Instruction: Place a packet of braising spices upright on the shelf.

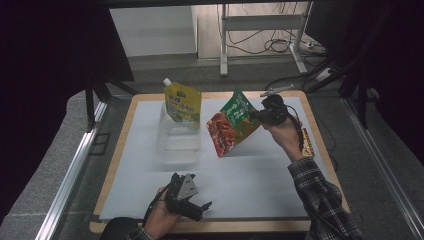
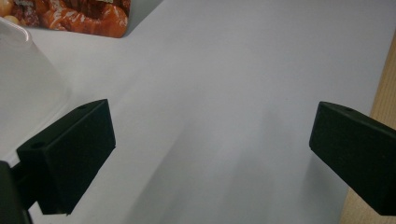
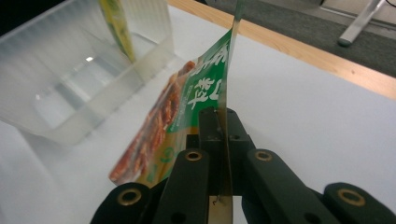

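two tongs: right tongs [image 3: 223, 140] pinching green-and-red pouch [image 1: 231, 127] by its edge, aloft beside clear bin [image 1: 176, 142] on desk [image 1: 260, 185]; left tongs [image 2: 210, 154] spread, empty, low near front; could slip from thin edge grip, or snag bin wall, toppling yellow pouch [image 1: 183, 102]

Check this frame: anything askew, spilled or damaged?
Nothing spilled or damaged. The green-and-red pouch hangs tilted, but only because the right gripper is shut on its edge and holds it above the white mat. The yellow spouted pouch stands in the clear bin. The left gripper rests open.
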{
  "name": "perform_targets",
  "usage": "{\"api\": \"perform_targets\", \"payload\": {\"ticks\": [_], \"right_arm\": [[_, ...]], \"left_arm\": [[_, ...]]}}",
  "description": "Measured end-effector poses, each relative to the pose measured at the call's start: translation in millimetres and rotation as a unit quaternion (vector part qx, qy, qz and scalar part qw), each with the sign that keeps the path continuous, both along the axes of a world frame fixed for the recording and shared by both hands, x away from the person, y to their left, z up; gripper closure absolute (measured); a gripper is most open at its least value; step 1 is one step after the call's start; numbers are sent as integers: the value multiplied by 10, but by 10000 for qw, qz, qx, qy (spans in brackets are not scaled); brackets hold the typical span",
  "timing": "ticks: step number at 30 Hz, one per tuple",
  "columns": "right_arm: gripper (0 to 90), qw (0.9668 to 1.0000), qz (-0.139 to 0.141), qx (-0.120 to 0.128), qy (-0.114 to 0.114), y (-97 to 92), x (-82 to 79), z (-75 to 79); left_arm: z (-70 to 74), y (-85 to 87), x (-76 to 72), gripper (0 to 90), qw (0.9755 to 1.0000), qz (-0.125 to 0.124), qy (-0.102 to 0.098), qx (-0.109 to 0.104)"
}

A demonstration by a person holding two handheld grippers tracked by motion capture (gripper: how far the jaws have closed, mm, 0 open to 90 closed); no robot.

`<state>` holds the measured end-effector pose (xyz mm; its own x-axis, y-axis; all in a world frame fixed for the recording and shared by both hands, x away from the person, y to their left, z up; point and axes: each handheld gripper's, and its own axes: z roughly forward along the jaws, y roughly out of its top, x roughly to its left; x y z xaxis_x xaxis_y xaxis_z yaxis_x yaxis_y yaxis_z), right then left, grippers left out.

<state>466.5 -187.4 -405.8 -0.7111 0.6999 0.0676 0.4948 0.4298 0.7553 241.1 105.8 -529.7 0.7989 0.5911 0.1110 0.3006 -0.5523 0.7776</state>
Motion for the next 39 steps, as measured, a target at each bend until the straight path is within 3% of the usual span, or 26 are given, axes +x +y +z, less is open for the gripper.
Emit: {"api": "perform_targets", "payload": {"ticks": [13,18,26,39], "right_arm": [[894,9987,408,-196,-252,278,-70,384],[894,9977,535,-251,-329,334,-99,466],[894,9955,603,-537,-494,431,-159,582],[894,9938,868,-434,-549,430,-256,756]], "left_arm": [[1,-8,-5,0,10000,-17,-6,11],[4,-7,-6,1,10000,-14,-12,10],[12,-5,-8,1,10000,-29,-29,-7],[17,1,-4,3,10000,30,-19,-79]]}}
